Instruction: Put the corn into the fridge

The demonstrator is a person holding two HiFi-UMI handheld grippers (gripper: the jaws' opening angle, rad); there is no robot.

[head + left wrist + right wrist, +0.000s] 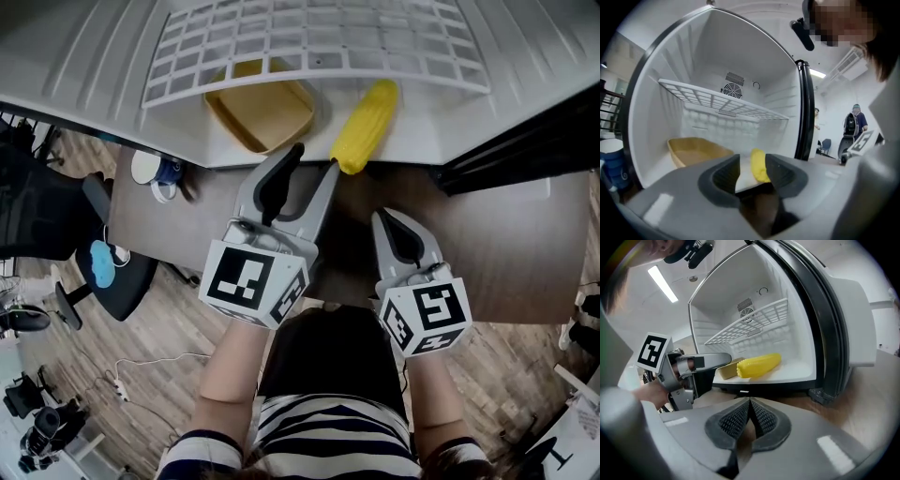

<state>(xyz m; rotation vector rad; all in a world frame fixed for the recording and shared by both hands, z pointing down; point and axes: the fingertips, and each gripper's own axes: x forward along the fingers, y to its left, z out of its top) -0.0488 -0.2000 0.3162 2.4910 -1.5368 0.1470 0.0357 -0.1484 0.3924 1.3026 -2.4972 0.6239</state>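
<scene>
The yellow corn [367, 125] lies on the white floor of the open fridge [525, 56], its near end at the front edge. In the right gripper view the corn [758, 365] rests free beside a tan tray [725, 370]. My left gripper [314, 159] stands open just in front of the corn's near end, holding nothing. Looking along its jaws, the corn [759, 165] shows in the gap between the fingers. My right gripper [405, 234] is shut and empty, lower and to the right, outside the fridge; its jaws [750, 416] are pressed together.
A tan tray [260, 112] sits on the fridge floor left of the corn, under a white wire shelf [309, 42]. The fridge's dark door seal [825, 324] frames the right side. A brown table [506, 253] lies below the fridge. An office chair [56, 216] stands at the left.
</scene>
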